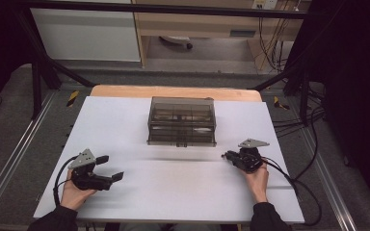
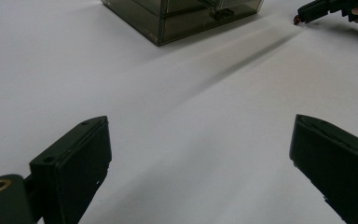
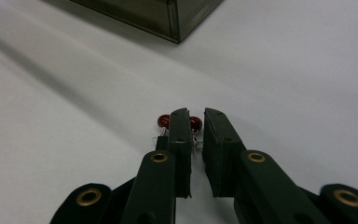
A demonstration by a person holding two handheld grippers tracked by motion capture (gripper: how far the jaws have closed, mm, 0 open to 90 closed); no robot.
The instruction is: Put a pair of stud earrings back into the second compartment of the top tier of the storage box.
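Note:
A smoky see-through drawer box (image 1: 181, 121) stands at the middle of the white table (image 1: 173, 192), toward the back. My right gripper (image 1: 225, 155) rests low on the table to the right of the box, its jaws almost together. Two small red beads (image 3: 195, 123) on thin silver wire lie at its tip (image 3: 196, 114); the wire runs into the narrow gap between the jaws. The left gripper view shows the beads as a red spot (image 2: 297, 19) at that tip. My left gripper (image 1: 111, 167) sits near the front left, jaws wide apart (image 2: 200, 140), with nothing between them.
The box's near corner (image 3: 172, 23) lies ahead and left of the right gripper. Cables trail from both grippers toward the table's front edge. A dark frame and a wooden desk stand beyond the table.

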